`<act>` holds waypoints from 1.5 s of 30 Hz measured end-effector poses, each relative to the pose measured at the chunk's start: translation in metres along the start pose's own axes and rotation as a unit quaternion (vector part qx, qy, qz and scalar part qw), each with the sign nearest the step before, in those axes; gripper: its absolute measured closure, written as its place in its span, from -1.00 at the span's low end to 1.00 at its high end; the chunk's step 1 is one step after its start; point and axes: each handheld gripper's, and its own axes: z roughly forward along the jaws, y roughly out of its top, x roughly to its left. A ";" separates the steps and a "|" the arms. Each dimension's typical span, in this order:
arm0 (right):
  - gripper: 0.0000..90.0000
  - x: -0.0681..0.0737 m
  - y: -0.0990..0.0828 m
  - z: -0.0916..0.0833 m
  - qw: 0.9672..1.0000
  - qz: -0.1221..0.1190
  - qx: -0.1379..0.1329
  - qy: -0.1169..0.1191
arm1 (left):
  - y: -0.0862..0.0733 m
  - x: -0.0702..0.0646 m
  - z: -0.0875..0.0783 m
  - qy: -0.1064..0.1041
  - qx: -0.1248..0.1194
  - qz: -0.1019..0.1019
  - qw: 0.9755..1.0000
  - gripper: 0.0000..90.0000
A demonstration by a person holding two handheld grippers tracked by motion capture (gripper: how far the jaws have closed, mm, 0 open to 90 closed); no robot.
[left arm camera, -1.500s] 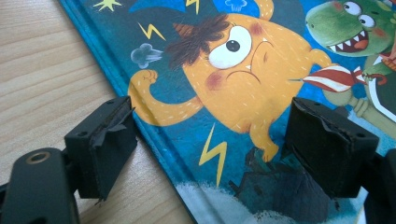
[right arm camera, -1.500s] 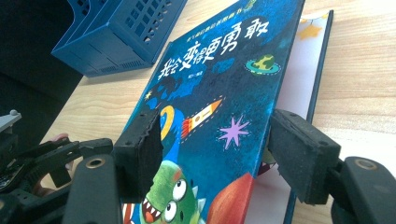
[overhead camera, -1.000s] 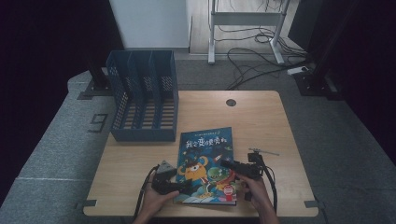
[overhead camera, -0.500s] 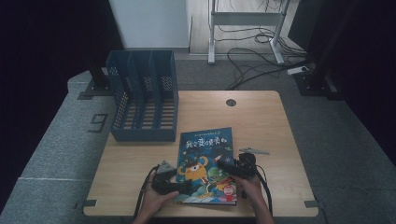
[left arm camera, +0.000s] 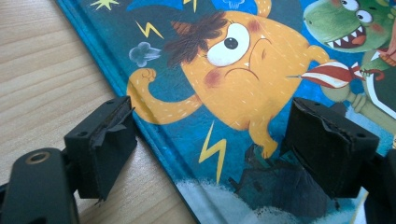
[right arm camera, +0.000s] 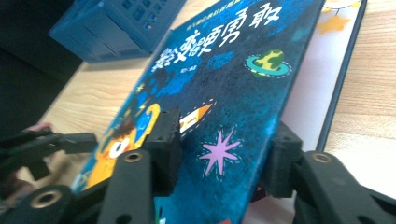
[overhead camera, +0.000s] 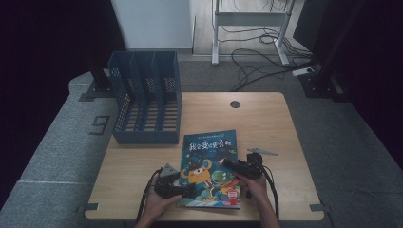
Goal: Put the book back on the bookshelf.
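We have a picture book lying near the front edge of the wooden table, its front cover lifted on the right while the pale page beneath stays flat. Our guess is that the step in hand is opening that cover. The right gripper has its jaws on either side of the raised cover, one above and one below, and they seem to be pinching it, so we would swing it over slowly toward the spine and keep the grip near the edge so the board does not bend. The left gripper has its jaws spread wide apart, one over bare wood beside the spine and the other over the cover's orange monster, gripping nothing; we would press it down near the spine to keep the book from sliding. Behind the book, at the table's far left, stands a blue file rack with open compartments. A cable hole sits at the far middle, and a small thin object we cannot identify lies just right of the book. Around the table we see grey floor, cables and dark curtains.
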 end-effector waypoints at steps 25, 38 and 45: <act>0.59 0.014 0.010 -0.025 0.999 -0.012 -0.032 0.036 | 0.002 -0.008 -0.007 -0.021 -0.001 0.012 1.000 -0.64; 0.63 -0.003 0.015 -0.039 0.998 0.016 -0.053 0.019 | -0.001 -0.024 -0.001 -0.035 0.022 0.045 0.998 -0.65; 0.65 -0.011 0.018 -0.049 0.998 0.025 -0.065 0.007 | -0.003 -0.032 0.003 -0.042 0.029 0.055 0.997 -0.65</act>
